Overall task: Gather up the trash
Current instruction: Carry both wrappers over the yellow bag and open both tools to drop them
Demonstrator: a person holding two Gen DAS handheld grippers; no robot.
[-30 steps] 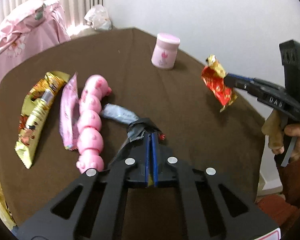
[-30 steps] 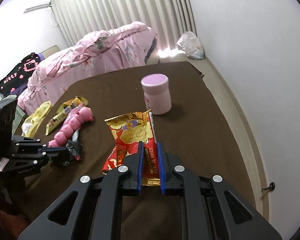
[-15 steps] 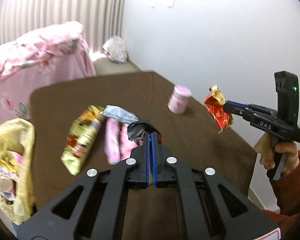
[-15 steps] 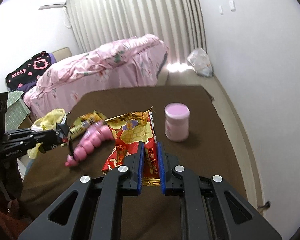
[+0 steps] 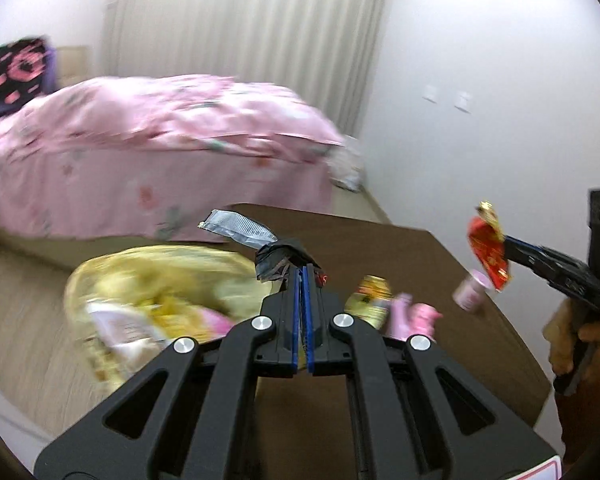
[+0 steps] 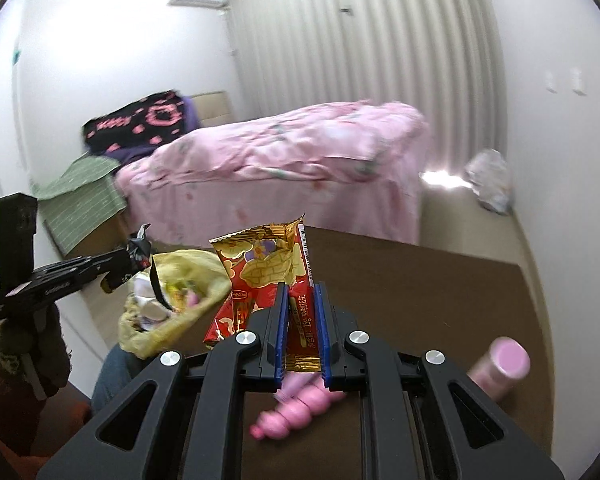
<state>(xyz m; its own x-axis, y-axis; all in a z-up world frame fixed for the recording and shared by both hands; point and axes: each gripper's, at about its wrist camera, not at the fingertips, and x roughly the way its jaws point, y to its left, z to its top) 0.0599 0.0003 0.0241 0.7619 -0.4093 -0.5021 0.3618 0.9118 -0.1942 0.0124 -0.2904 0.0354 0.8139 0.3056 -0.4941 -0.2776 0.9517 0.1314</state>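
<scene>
My left gripper is shut on a black and silver wrapper and holds it in the air beside the yellow trash bag. From the right wrist view the left gripper hangs over the bag with the wrapper. My right gripper is shut on a red and gold snack packet above the brown table. In the left wrist view the right gripper holds the packet high at the right.
On the table lie a pink segmented toy, a pink jar and a yellow snack packet. A bed with a pink cover stands beyond the table. A crumpled bag lies on the floor by the curtain.
Both grippers have risen and swung left with their wrappers. The left gripper now hangs by the yellow trash bag off the table's left edge.
</scene>
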